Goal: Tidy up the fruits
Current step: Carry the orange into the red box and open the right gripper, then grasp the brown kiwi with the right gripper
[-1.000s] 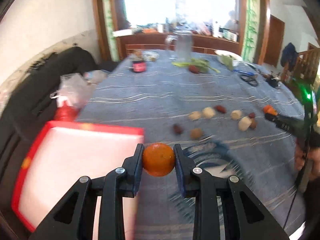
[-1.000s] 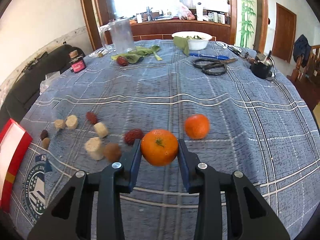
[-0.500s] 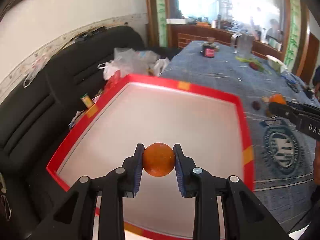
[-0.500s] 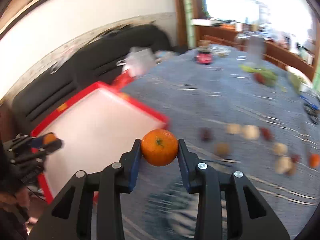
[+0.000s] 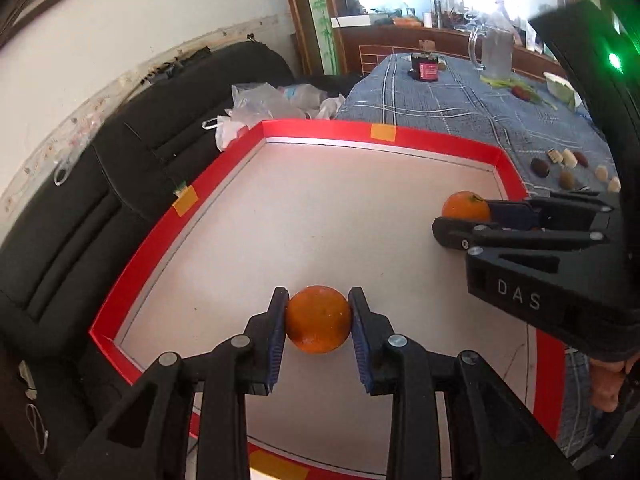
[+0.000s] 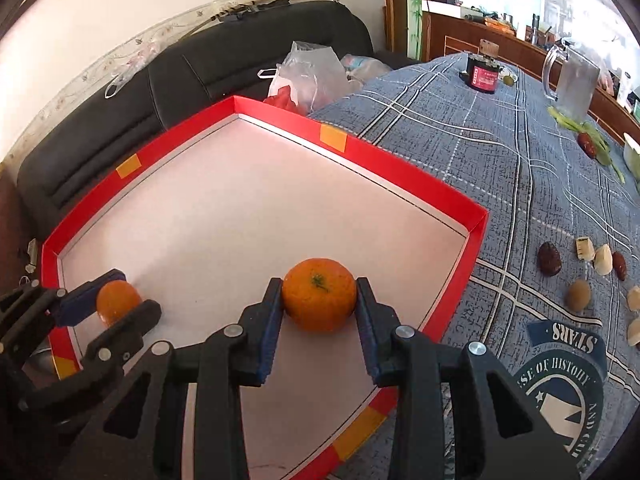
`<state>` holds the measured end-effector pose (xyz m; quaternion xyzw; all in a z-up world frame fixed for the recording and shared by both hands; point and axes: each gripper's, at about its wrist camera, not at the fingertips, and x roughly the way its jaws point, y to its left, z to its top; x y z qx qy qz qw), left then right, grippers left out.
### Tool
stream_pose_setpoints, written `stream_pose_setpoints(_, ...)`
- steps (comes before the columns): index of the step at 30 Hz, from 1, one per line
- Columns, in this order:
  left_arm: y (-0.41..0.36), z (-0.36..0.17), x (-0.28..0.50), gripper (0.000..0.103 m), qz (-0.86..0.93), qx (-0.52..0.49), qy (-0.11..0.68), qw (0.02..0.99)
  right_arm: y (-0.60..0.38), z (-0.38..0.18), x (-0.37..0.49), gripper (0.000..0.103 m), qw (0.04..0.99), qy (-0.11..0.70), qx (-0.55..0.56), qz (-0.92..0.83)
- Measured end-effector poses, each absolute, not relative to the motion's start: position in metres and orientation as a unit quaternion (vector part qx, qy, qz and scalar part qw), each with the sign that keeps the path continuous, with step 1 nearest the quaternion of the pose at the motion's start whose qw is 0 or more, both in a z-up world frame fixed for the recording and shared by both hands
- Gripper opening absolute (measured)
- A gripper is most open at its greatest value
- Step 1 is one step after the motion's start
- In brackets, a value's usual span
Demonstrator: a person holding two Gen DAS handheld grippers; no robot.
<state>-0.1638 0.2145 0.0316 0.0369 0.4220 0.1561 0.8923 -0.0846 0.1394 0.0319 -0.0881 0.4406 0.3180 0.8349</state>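
A red-rimmed tray with a white floor lies at the table's left edge. My left gripper is shut on an orange, low over the tray's near left part. My right gripper is shut on a second orange with a green stem mark, low over the tray's right side near the rim. Each view shows the other gripper: the right gripper with its orange from the left wrist, the left gripper with its orange from the right wrist.
Several dates, nuts and pale pieces lie on the blue checked tablecloth right of the tray. A glass mug and a small dark jar stand farther back. A plastic bag and black sofa sit beyond the tray.
Both grippers have swung left from the tablecloth to over the tray, each still holding its orange, and have come down close to the tray floor.
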Motion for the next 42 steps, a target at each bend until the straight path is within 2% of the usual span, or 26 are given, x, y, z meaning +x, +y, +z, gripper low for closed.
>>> stream_pose_setpoints(1, 0.216, 0.032, -0.164, 0.031, 0.158, 0.037, 0.423, 0.891, 0.14, 0.032, -0.083, 0.038, 0.832, 0.447, -0.084, 0.319)
stream_pose_setpoints(3, 0.215, 0.033, -0.167, 0.041, 0.169, 0.036, 0.425, 0.888, 0.137, 0.033, -0.081, 0.038, 0.827, 0.452, -0.078, 0.325)
stream_pose_setpoints(4, 0.215, 0.033, -0.167, 0.053, 0.172, 0.036, 0.427, 0.887, 0.134, 0.035, -0.082, 0.039, 0.828, 0.45, -0.075, 0.327)
stream_pose_setpoints(5, 0.215, 0.033, -0.169, 0.058, 0.172, 0.035, 0.428, 0.886, 0.132, 0.038, -0.081, 0.039, 0.829, 0.448, -0.07, 0.328)
stream_pose_setpoints(15, 0.193, 0.065, -0.173, 0.061, 0.147, -0.004, 0.394, 0.907, 0.03, 0.097, -0.1, 0.042, 0.888, 0.366, -0.004, 0.278)
stream_pose_setpoints(19, 0.158, 0.082, -0.17, 0.067, 0.107, -0.001, 0.373, 0.921, -0.027, 0.109, -0.105, 0.045, 0.911, 0.349, 0.014, 0.219)
stream_pose_setpoints(28, 0.076, 0.098, -0.161, 0.073, 0.011, 0.033, 0.367, 0.93, -0.157, 0.098, -0.118, 0.045, 0.918, 0.363, 0.082, 0.135)
stream_pose_setpoints(34, 0.063, 0.098, -0.151, 0.073, 0.013, 0.048, 0.37, 0.928, -0.245, 0.081, -0.117, 0.045, 0.916, 0.381, 0.108, 0.071)
stream_pose_setpoints(42, 0.056, 0.077, -0.122, 0.073, 0.026, 0.051, 0.397, 0.916, -0.272, 0.071, -0.08, 0.045, 0.906, 0.402, 0.113, 0.067)
